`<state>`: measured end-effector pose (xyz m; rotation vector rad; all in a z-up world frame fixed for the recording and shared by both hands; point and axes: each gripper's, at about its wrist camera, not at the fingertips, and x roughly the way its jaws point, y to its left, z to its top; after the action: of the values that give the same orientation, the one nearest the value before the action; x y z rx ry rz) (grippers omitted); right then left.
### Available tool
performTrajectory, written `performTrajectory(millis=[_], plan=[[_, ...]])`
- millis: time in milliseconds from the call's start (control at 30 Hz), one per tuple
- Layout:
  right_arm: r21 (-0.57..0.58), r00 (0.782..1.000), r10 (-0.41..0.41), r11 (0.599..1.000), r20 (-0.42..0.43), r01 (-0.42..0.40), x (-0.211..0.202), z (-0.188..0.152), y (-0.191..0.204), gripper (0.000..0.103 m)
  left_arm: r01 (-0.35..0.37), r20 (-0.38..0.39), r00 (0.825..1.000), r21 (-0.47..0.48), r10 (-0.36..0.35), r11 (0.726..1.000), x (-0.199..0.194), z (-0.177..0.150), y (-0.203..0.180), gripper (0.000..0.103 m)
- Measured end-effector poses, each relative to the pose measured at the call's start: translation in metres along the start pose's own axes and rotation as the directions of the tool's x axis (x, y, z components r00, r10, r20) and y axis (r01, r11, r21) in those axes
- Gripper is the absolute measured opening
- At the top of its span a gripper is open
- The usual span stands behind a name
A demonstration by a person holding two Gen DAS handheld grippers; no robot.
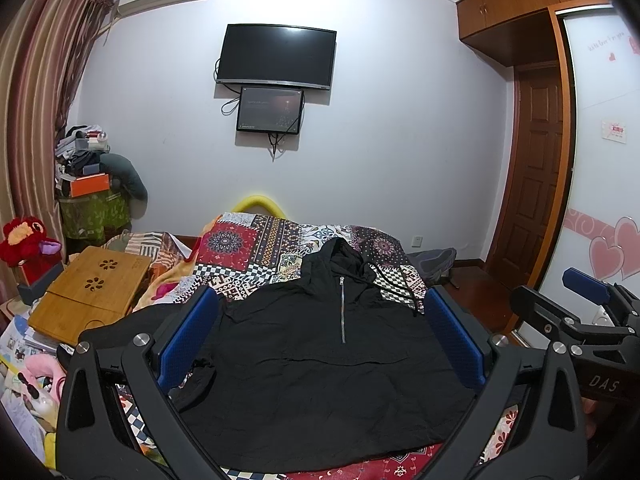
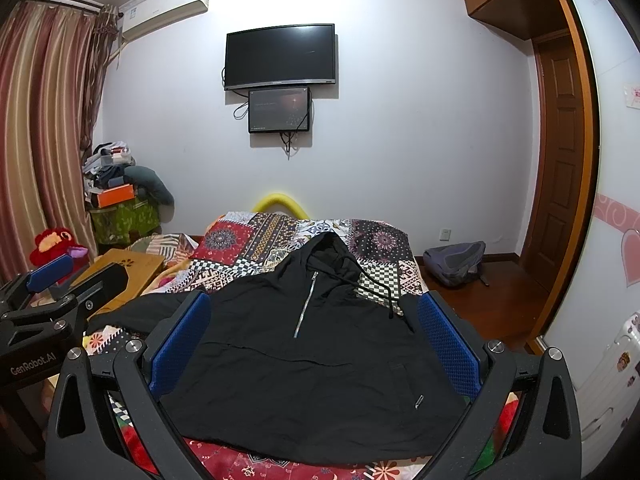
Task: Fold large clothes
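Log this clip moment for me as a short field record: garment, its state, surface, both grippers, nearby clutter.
garment: black hoodie with a half zip and drawstrings
state: spread flat, front up, hood toward the far wall, not yet folded; one sleeve stretches out toward the wooden lap desk
surface: patchwork bedspread
left gripper: open, holding nothing, above the hoodie's near edge
right gripper: open, holding nothing, beside the left one
clutter: lap desk and red plush toy at the left; grey backpack on the floor

The left gripper (image 1: 320, 332) and right gripper (image 2: 314, 334) hover side by side at the frames' lower edge, jaws spread wide and gripping nothing.
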<state>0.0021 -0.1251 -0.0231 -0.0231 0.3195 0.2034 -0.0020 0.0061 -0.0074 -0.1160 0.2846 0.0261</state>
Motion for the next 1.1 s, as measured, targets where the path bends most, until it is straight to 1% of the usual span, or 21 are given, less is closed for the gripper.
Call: performTrajectory(millis=[467,700,800,900,1000,1100], plan=[[0.000,1.000,0.000,1.000,-0.014,0.000,0.005,-0.006,0.000,0.103,-0.005,-0.005,1.000,-0.002,0.005,1.000,0.002,-0.002,0.005,0.103],[0.000,0.999,-0.002,1.000,-0.035,0.002,0.021,-0.002,0.002,0.103,-0.023,-0.035,0.999,-0.010,0.023,1.000,0.018,-0.003,0.018,0.103],[0.003,0.999,-0.003,1.000,-0.044,0.003,0.031,-0.001,0.003,0.103,-0.052,-0.044,0.998,-0.008,0.051,0.999,0.029,-0.002,0.028,0.103],[-0.006,0.999,-0.011,1.000,-0.049,0.010,0.040,0.001,0.004,0.103,-0.107,-0.045,0.993,-0.006,0.106,0.994,0.041,0.000,0.044,0.103],[-0.015,0.998,-0.026,1.000,-0.062,0.025,0.054,0.002,0.006,0.103,-0.163,-0.058,0.985,-0.020,0.162,0.986,0.056,0.003,0.068,0.103],[-0.012,0.996,-0.039,0.999,-0.085,0.038,0.070,0.002,0.004,0.103,-0.223,-0.073,0.973,-0.046,0.220,0.974,0.072,0.007,0.100,0.103]])
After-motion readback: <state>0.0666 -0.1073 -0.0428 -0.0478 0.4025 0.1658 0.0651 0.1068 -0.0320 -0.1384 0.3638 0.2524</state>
